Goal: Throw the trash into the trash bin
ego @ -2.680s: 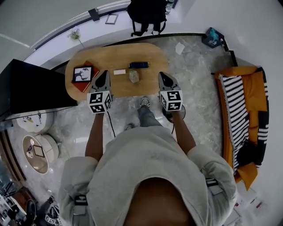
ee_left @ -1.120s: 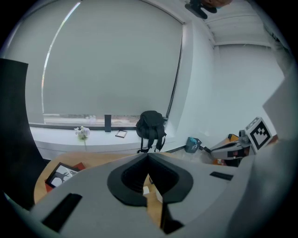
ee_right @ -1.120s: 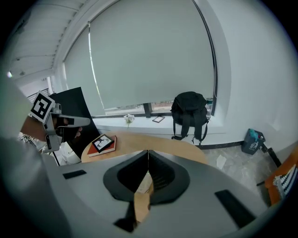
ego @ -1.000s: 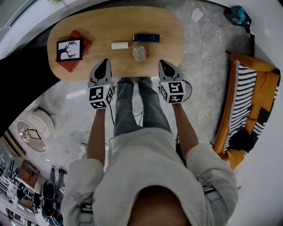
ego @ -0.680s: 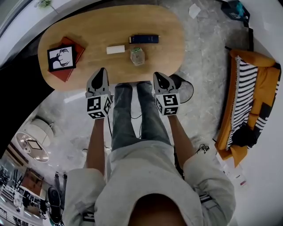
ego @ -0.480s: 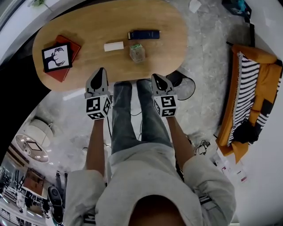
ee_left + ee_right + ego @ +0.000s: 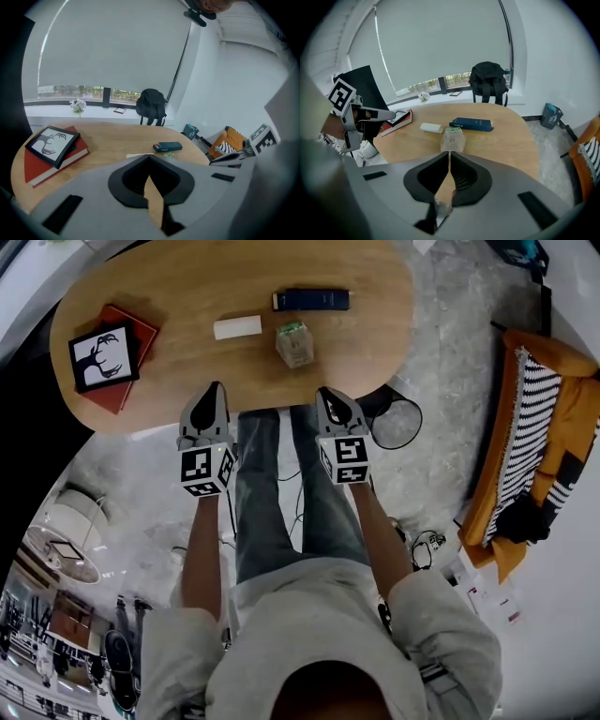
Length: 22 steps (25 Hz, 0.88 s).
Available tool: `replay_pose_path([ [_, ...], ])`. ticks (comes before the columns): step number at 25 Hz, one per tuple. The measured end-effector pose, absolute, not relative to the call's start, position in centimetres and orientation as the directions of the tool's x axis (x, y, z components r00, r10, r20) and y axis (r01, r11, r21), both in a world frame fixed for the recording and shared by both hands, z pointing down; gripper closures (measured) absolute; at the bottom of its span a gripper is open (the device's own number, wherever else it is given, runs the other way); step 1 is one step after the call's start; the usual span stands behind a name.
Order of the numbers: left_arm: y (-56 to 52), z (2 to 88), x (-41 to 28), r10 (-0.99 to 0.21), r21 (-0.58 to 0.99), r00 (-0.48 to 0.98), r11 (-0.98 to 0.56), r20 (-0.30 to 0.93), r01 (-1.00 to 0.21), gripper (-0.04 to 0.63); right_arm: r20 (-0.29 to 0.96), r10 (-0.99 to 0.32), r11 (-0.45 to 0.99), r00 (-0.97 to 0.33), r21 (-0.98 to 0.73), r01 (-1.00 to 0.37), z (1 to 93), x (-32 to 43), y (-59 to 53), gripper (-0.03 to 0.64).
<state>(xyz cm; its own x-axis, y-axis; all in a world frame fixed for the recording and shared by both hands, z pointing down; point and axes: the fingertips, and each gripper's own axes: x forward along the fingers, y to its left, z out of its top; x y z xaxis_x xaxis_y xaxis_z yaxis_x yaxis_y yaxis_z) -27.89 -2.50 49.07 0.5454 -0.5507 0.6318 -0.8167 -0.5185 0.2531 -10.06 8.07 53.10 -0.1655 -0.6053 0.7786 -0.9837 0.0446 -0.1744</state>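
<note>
The left hand-held gripper [image 7: 214, 390] and right hand-held gripper [image 7: 329, 393] hover at the desk [image 7: 169, 296] edge, jaws closed and empty. The right one is aimed at the packet [image 7: 293, 343], probably for pickup. The bin [image 7: 397, 423] stands on the floor nearby.

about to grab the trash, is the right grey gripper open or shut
Shut: the right grey gripper has its jaws together, with nothing between them.

My left gripper [image 7: 215, 392] and right gripper [image 7: 328, 395] hang over the wooden table's [image 7: 169, 287] near edge, trash packet [image 7: 293, 343] just ahead, wire trash bin [image 7: 420, 423] on the floor right.
</note>
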Motion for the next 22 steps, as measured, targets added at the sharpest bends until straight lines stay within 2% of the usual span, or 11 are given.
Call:
replay_pose_path([
  [8,-2.5,49.8,-27.7,-0.556,0.264,0.538,-0.498,0.633,-0.826,0.577,0.762,-0.613,0.098,-0.207,-0.187,-0.977,55.4,-9.0,1.4,0.569],
  [10,-2.6,49.8,-27.8,-0.561,0.265,0.535,-0.492,0.632,-0.829,0.577,0.771,-0.592,0.099,-0.235,-0.221,-0.970,56.2,-9.4,0.0,0.467],
  [14,-2.6,49.5,-28.0,-0.567,0.266,0.523,-0.475,0.636,-0.839,0.577,0.776,-0.574,0.091,-0.261,-0.256,-0.962,57.3,-10.5,-1.6,0.336],
  [22,-3.1,49.4,-28.7,-0.580,0.260,0.506,-0.456,0.638,-0.851,0.577,0.858,-0.473,0.066,-0.200,-0.192,-0.979,61.5,-11.3,-2.9,0.268],
])
